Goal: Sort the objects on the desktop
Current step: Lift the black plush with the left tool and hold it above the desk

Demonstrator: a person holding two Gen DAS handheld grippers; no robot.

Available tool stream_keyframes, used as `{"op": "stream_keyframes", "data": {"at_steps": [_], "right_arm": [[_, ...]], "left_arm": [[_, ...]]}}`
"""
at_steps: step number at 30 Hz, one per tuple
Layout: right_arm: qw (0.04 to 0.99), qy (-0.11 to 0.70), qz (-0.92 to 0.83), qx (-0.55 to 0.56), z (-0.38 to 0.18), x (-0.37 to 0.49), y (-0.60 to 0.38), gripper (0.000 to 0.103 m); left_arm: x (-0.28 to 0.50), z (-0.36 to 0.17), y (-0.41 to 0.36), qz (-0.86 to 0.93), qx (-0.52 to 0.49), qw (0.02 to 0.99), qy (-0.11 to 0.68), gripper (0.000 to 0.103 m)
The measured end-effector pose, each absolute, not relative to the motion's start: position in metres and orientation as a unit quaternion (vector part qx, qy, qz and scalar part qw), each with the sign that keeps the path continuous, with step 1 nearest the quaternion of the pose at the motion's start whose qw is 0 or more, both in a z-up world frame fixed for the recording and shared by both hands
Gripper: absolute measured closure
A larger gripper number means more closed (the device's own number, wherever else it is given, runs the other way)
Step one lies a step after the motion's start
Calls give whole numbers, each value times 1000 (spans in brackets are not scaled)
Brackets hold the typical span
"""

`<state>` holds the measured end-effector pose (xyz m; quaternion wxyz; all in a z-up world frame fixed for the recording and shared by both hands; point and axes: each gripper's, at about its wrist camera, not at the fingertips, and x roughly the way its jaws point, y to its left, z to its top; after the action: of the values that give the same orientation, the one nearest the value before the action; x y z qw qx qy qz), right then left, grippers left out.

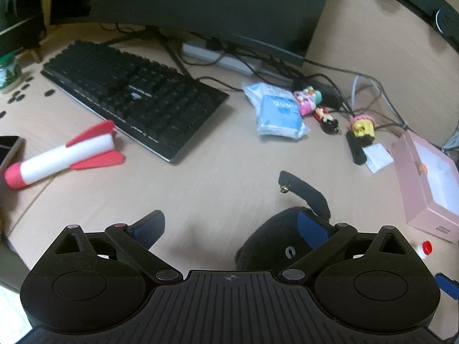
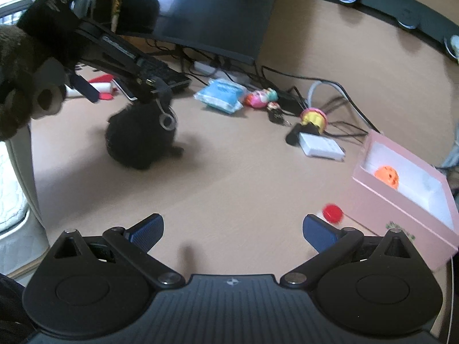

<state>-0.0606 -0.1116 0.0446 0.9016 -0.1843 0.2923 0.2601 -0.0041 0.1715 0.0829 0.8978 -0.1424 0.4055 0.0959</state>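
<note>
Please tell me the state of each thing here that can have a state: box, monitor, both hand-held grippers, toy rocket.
Pink box: open, orange ball inside.
Monitor: screen dark.
Left hand-held gripper: open, holding nothing.
Right hand-held gripper: open, holding nothing.
Toy rocket: lying on its side.

Left gripper (image 1: 232,226): I see my jaws spread wide at the bottom of its own view, nothing pressed between the blue pads (image 1: 149,228).
Right gripper (image 2: 233,229): my jaws stand wide apart, low in frame, pads bare.
Left gripper from the right view: upper left, angled downward.
</note>
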Motion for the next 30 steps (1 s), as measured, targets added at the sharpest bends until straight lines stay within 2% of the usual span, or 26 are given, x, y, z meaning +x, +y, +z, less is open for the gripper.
{"op": "stream_keyframes", "data": {"at_steps": [13,18,22,26,28,29,30], "right_arm": [[911,327,206,-146,34,-60,-160,0],[906,359,194,-116,26,-56,-177,0],[894,396,193,-81,17,-49,-186,0],[896,392,196,-64,16,-50,-191,0],[899,388,196,-58,16,-51,-192,0],[897,389,197,-68,15,-52,-191,0],[896,390,198,-79,14,-52,-188,0]], "left_arm": [[-31,86,141,34,-121,919,373,1],[-27,67,106,32,-53,920,387,1],[-20,51,88,53,4,929,368,1],[-15,42,81,67,31,932,354,2],[-13,40,79,72,38,932,353,9],[-11,39,79,74,40,931,356,21],[-9,38,79,78,41,928,361,22]]}}
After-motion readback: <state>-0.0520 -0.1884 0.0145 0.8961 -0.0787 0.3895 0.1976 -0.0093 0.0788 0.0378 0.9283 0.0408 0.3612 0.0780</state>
